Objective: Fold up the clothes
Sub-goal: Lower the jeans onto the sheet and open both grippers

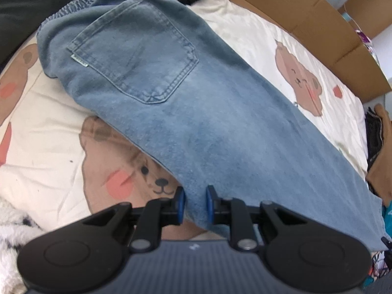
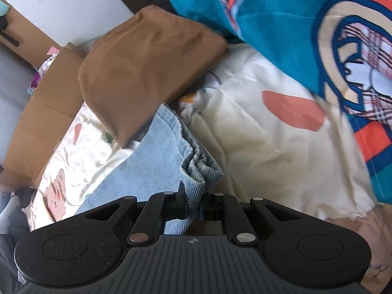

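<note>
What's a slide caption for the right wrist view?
Right gripper pinching the jeans hem on bear-print bedding, folded brown garment behind.

Setting: a home bedroom. Work surface: a bed covered by a cream sheet (image 1: 245,39) printed with cartoon bears. Clothes lie on it: jeans (image 1: 196,122), a folded brown garment (image 2: 147,68), a teal printed garment (image 2: 281,24). Flattened cardboard boxes (image 1: 306,19) line the bed's far edge.
</note>
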Demonstrator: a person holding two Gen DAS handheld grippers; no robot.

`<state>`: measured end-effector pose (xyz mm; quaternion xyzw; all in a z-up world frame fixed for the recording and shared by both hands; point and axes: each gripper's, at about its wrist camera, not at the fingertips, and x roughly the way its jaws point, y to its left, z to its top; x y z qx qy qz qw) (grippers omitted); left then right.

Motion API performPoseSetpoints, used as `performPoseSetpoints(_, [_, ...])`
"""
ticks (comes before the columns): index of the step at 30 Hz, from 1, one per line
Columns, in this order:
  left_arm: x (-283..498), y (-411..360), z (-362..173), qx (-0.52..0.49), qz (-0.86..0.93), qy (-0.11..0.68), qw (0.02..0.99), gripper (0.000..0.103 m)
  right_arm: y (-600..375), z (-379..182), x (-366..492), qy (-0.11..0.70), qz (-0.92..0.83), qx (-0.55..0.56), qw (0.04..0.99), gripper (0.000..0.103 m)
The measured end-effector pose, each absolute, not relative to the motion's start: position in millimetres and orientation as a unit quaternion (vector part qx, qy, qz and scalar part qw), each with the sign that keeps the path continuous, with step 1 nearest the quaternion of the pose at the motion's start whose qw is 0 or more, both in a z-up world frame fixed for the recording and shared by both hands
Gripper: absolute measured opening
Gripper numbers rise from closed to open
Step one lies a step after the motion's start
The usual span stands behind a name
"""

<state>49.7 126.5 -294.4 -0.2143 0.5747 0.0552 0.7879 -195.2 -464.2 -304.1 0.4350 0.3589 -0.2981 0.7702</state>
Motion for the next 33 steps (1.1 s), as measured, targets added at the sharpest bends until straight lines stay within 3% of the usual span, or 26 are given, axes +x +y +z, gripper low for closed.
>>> performPoseSetpoints(11, [44.4,127.1,-304.3,-0.22,0.052,0.585,0.779,0.021,-463.2,-311.4,-211.9,0.38,-0.317,0.431,0.754,0.008])
performPoseSetpoints(15, [52.4,127.2,-307.8,-0.194,0.073,0.599,0.774,0.023,-466.1,-324.3,-208.8,0.408,-0.335,0.427,0.734,0.019])
performPoseSetpoints(17, [52.7,129.3,-302.4,-0.19,0.079,0.593,0.779,0.041,-466.2,-324.2,-209.3,0.416,-0.336,0.42,0.733,0.023])
performPoseSetpoints(18, [52.4,132.4,-299.9,-0.193,0.078,0.589,0.781,0.044,-466.0,-322.6,-211.0,0.415,-0.339,0.416,0.735,0.025])
performPoseSetpoints(21, [54.3,141.7,-292.9,-0.193,0.076,0.582,0.786,0.047,-468.3,-316.6,-218.1,0.41,-0.359,0.405,0.734,0.033])
performPoseSetpoints(33, [89.5,168.0,-266.5,-0.147,0.09,0.557,0.812,0.056,-481.5,-281.8,-198.3,0.392,-0.336,0.344,0.785,0.033])
